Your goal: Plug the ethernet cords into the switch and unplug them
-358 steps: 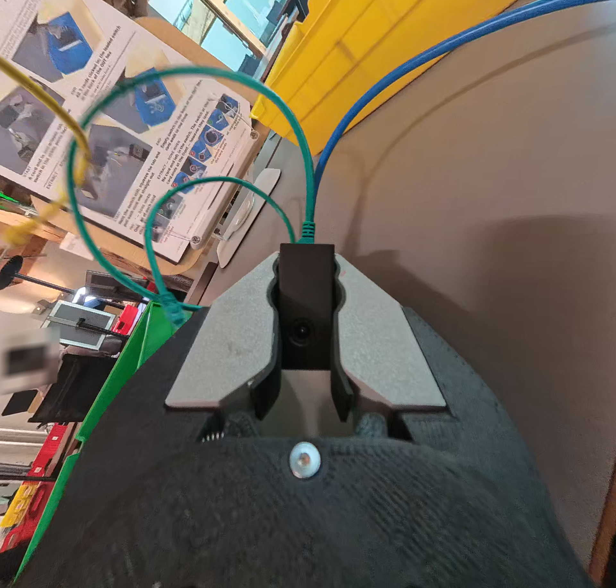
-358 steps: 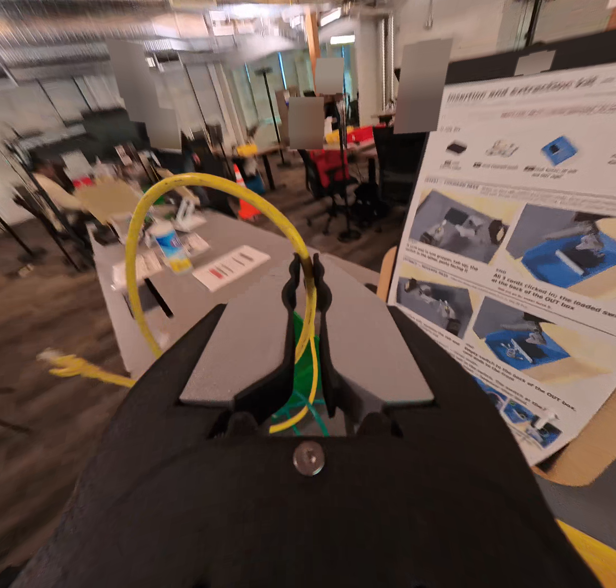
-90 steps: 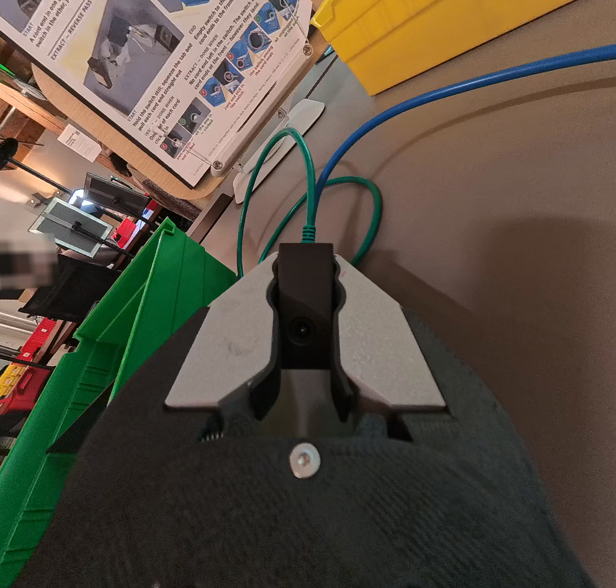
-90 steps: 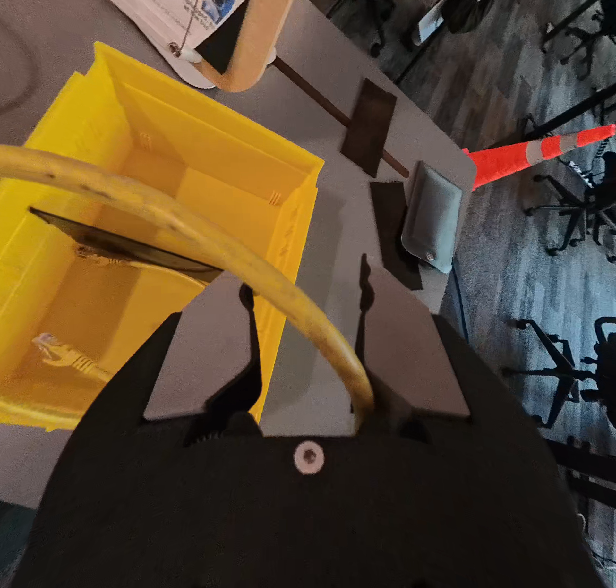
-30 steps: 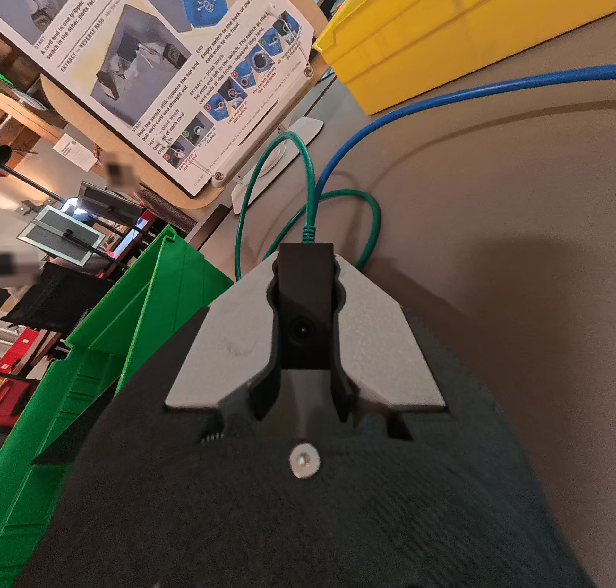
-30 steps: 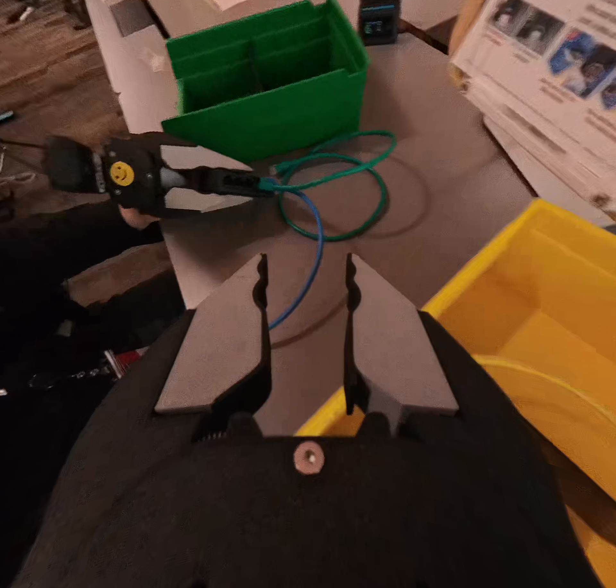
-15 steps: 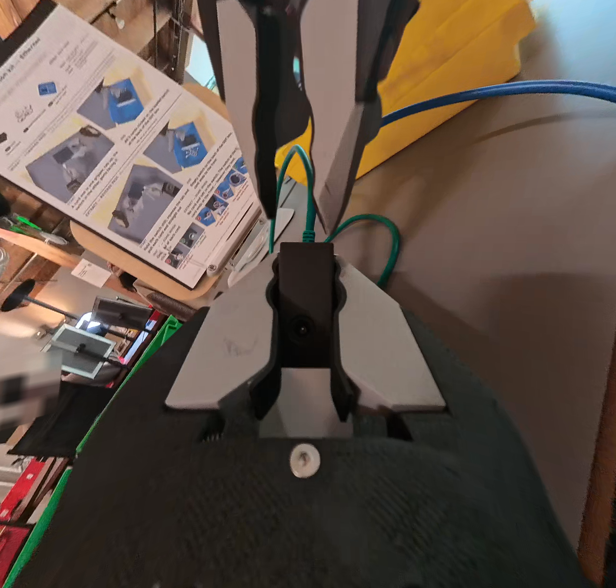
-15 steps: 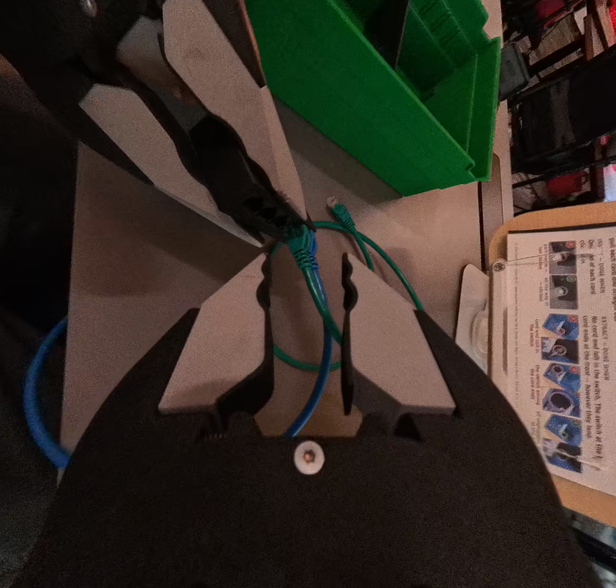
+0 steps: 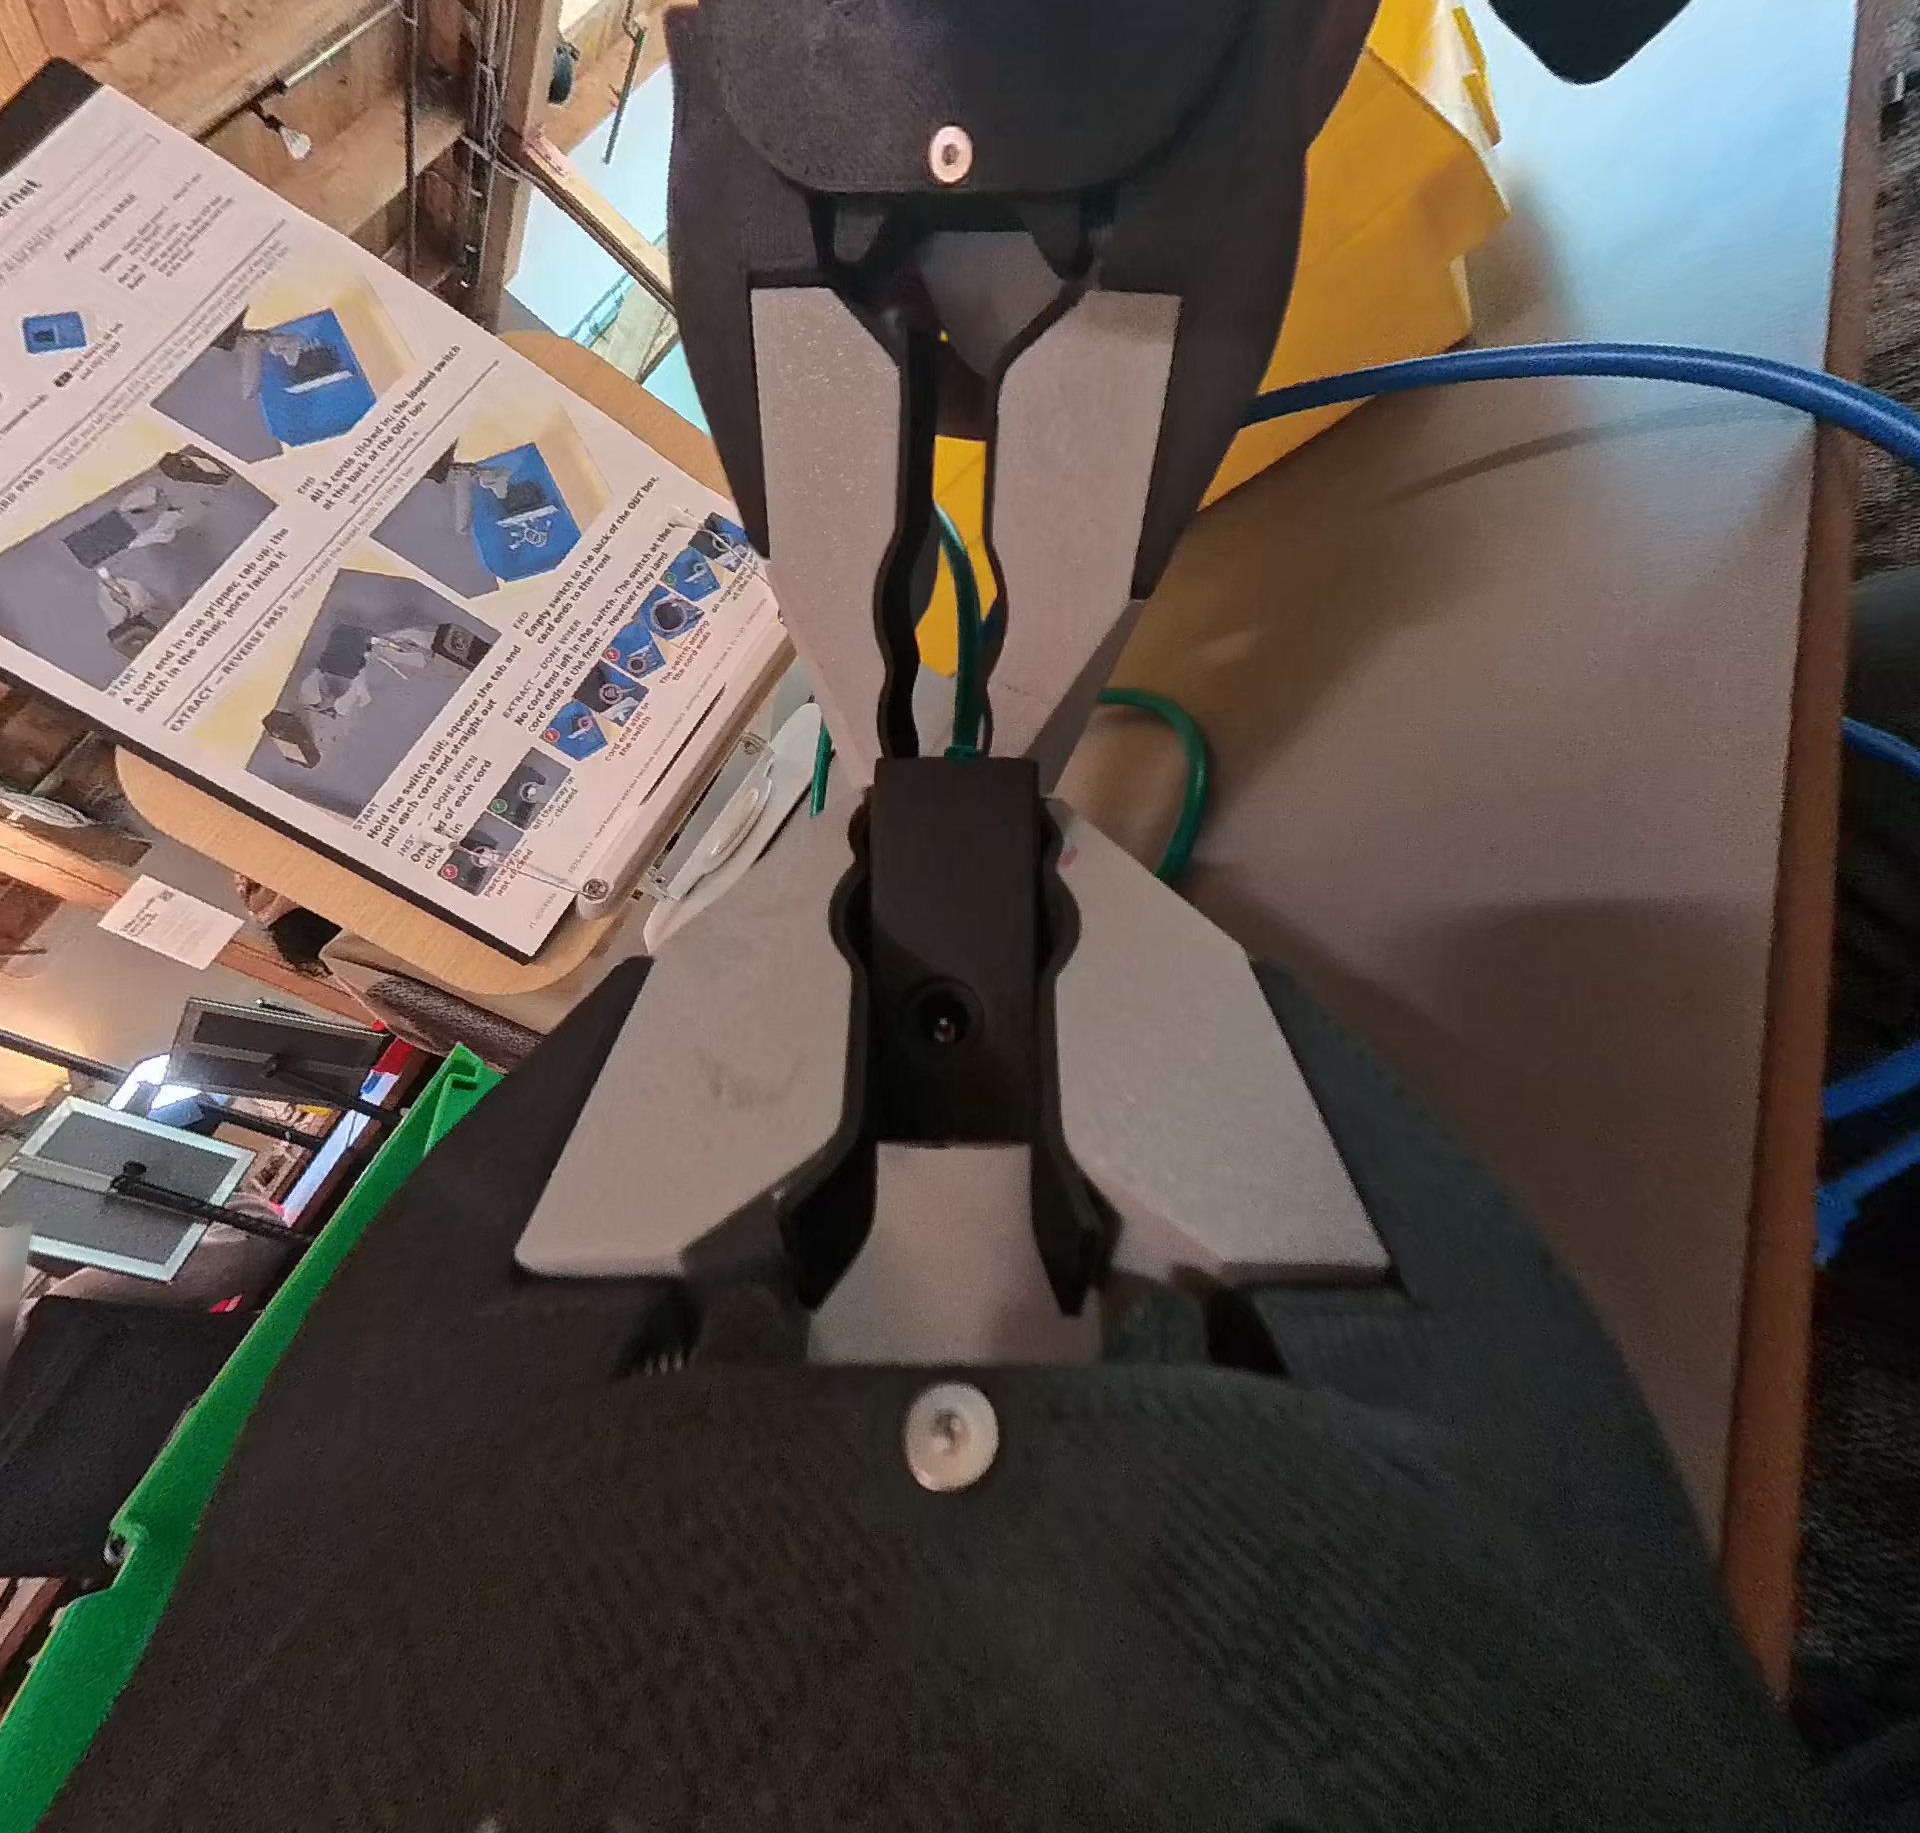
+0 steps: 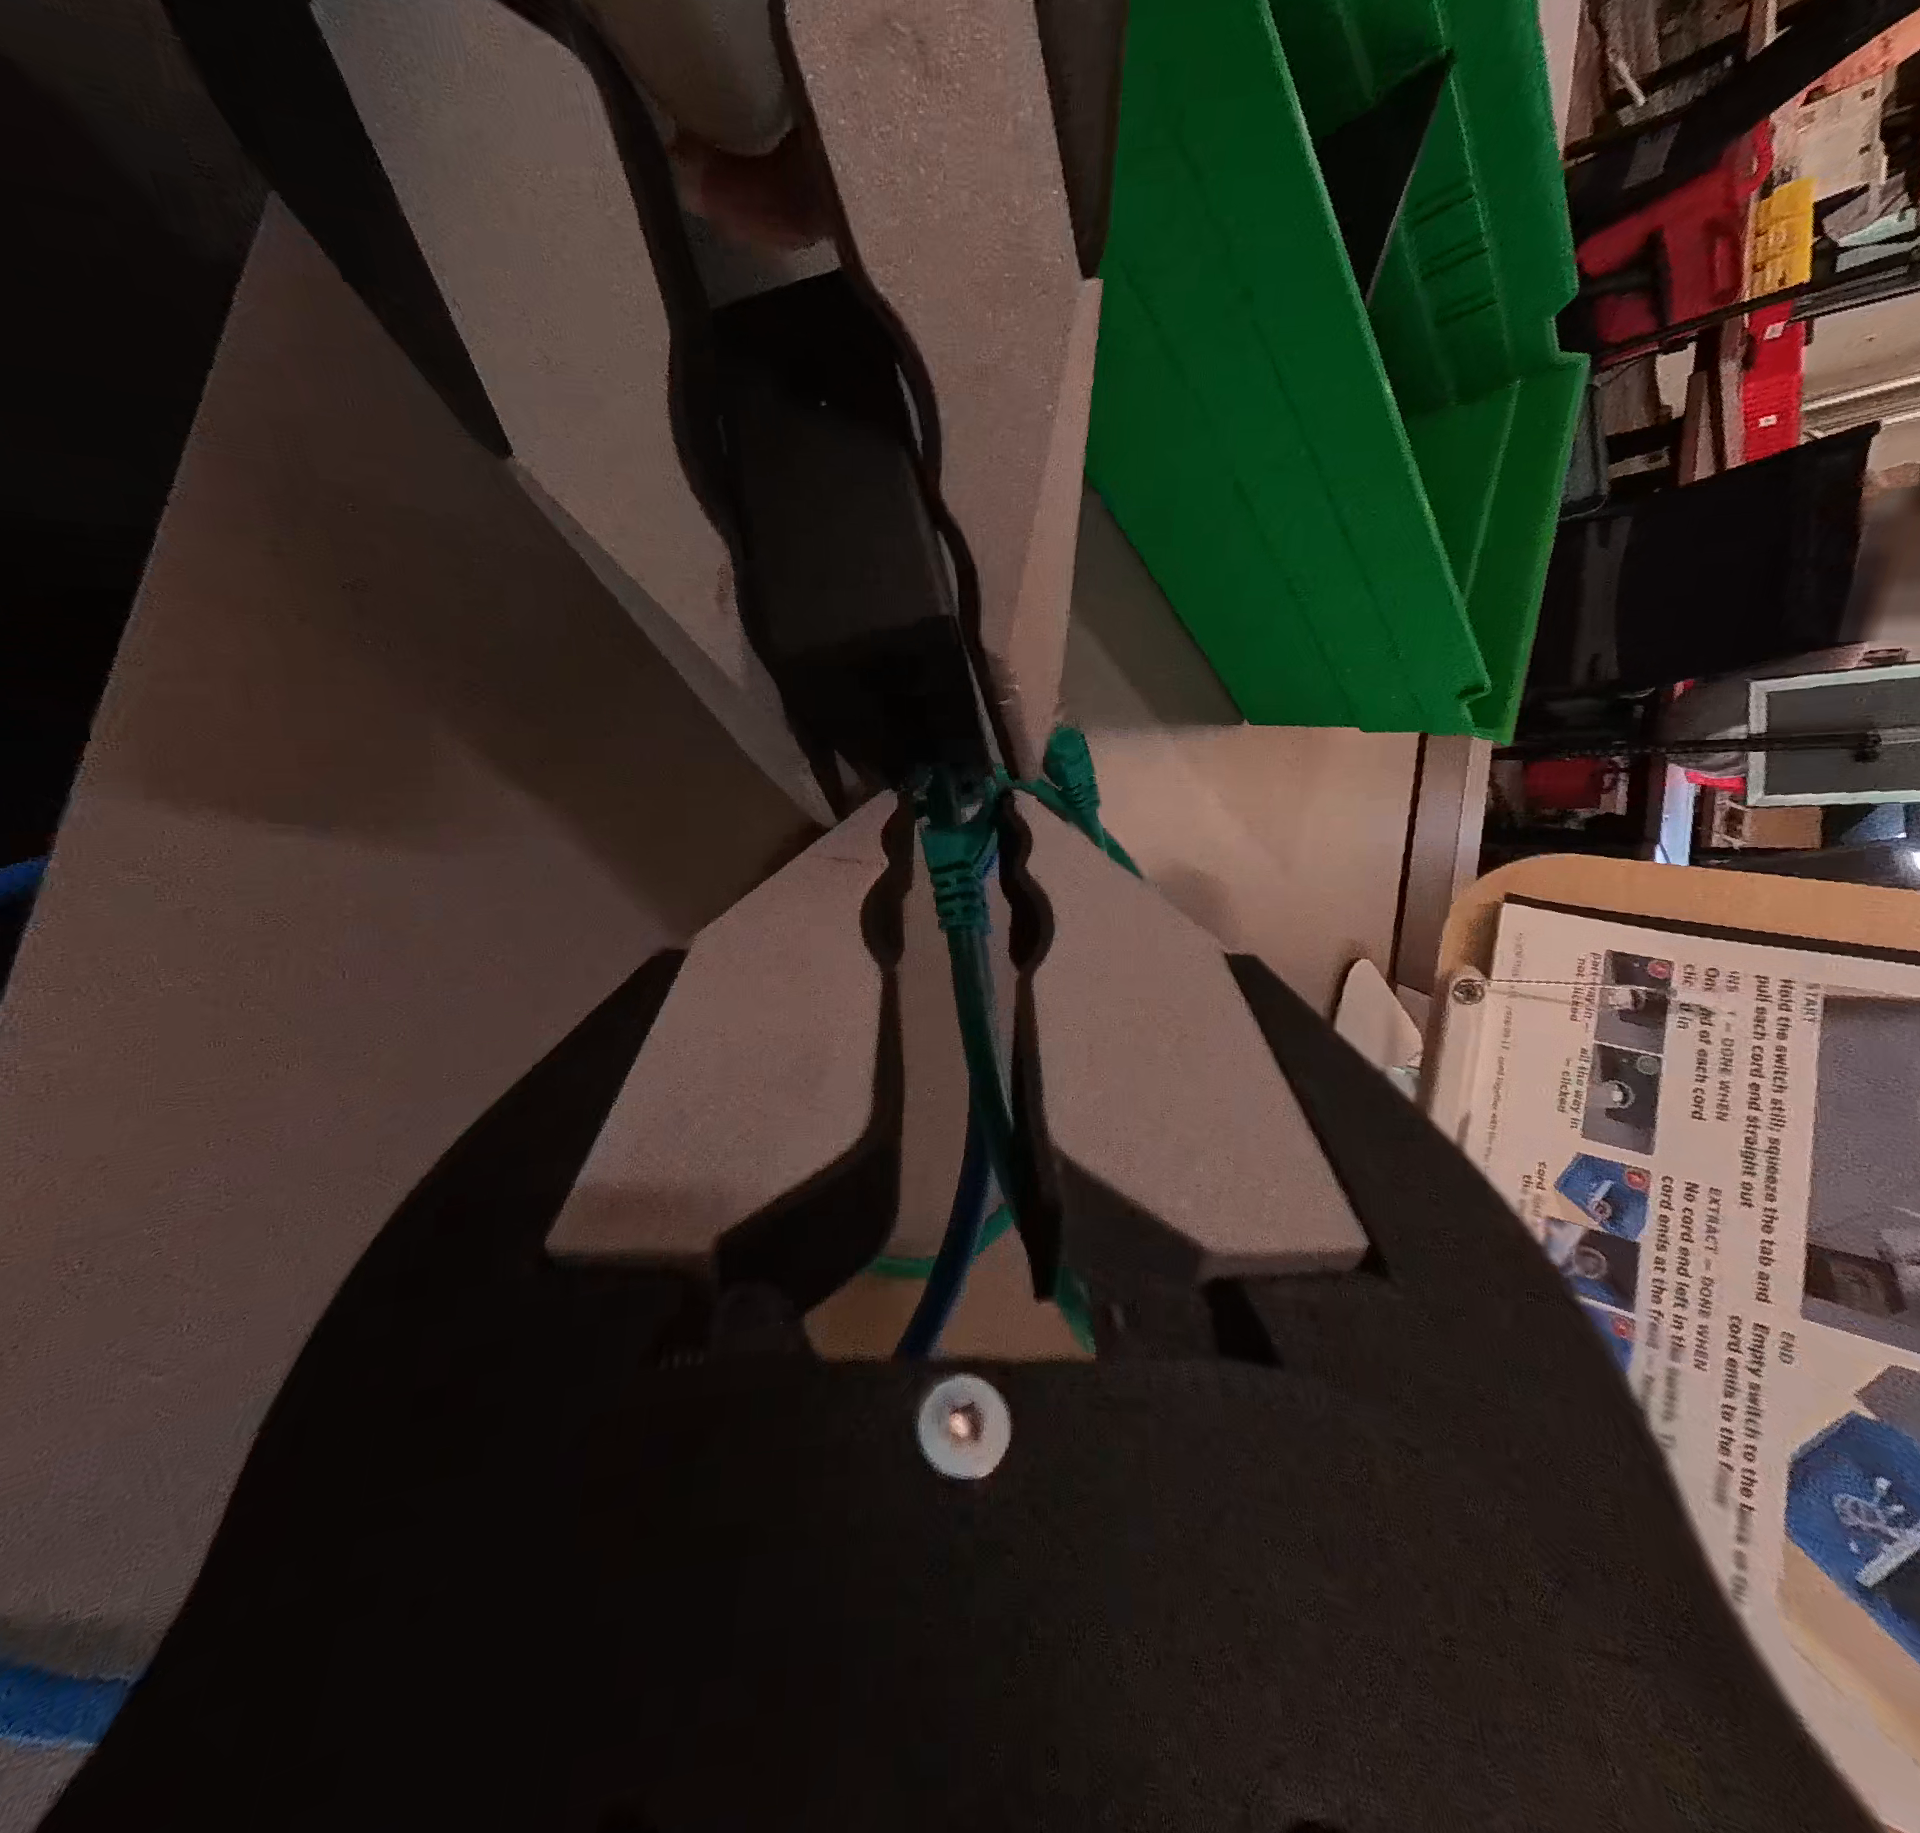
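Note:
My left gripper [image 9: 951,817] is shut on the black switch [image 9: 951,952] and holds it above the table, ports facing away. My right gripper [image 9: 951,734] comes from the opposite side, tip to tip with the left. In the right wrist view, my right gripper [image 10: 954,827] is shut on the green cord's plug [image 10: 956,869], which sits in the port face of the switch [image 10: 831,536]. A blue cord [image 10: 956,1243] runs beside it to the switch. The green cord's other plug [image 10: 1070,775] hangs free. The green cord loop [image 9: 1184,796] and blue cord [image 9: 1558,370] lie on the table.
A green bin [image 10: 1299,329] stands beside the switch. A yellow bin [image 9: 1382,225] is at the far end of the table. An instruction board [image 9: 312,536] leans on a stand. The table's wooden edge [image 9: 1808,952] runs along the right. My two grippers' fingertips are within a few centimetres of each other.
My right gripper has moved in from over the table to the switch's port face and its jaws have narrowed onto the green plug. My left gripper still holds the switch, now tilted up.

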`<state>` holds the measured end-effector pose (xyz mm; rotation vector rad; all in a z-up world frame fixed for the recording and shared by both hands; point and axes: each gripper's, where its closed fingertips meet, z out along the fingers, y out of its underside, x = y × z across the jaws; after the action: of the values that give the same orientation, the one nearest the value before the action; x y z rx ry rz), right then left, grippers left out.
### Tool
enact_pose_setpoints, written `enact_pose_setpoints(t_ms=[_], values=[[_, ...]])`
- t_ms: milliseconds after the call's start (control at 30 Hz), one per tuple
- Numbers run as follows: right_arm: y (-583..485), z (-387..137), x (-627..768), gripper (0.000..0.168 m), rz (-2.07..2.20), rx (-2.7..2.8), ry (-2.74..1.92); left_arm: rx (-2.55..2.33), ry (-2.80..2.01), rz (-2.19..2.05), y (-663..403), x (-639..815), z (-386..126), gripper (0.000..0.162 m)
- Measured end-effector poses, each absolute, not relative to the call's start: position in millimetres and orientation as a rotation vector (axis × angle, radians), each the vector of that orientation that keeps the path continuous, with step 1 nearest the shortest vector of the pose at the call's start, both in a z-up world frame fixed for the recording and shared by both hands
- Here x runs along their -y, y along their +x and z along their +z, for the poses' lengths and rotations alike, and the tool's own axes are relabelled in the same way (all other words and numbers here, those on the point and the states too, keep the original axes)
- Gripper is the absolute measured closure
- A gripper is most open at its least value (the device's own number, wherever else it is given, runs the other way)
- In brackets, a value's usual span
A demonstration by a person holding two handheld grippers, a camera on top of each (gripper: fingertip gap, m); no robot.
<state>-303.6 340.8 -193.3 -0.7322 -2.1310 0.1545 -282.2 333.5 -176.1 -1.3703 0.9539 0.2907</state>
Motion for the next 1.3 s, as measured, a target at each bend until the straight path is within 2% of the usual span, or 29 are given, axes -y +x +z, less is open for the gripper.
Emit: enact_pose_setpoints(t_ms=[267, 533, 767, 1300], values=[[-300.9, -193.6, -342.9, 0.157, 0.133, 2.099, -0.708, -0.936, -1.386, 0.225, -282.7, -333.4, -176.4, 0.136], [-293.4, -201.4, -347.6, 0.158, 0.103, 2.089, -0.712, -0.947, -1.45, 0.342, -290.2, -344.6, -193.4, 0.13], [-288.7, -205.1, -342.8, 0.157, 0.101, 2.089, -0.669, -1.03, -1.458, 0.339, -281.1, -338.9, -199.7, 0.136], [-292.2, -206.5, -342.8, 0.157, -0.023, 2.064, -0.562, -1.018, -1.494, 0.281, -282.8, -339.7, -202.2, 0.136]])
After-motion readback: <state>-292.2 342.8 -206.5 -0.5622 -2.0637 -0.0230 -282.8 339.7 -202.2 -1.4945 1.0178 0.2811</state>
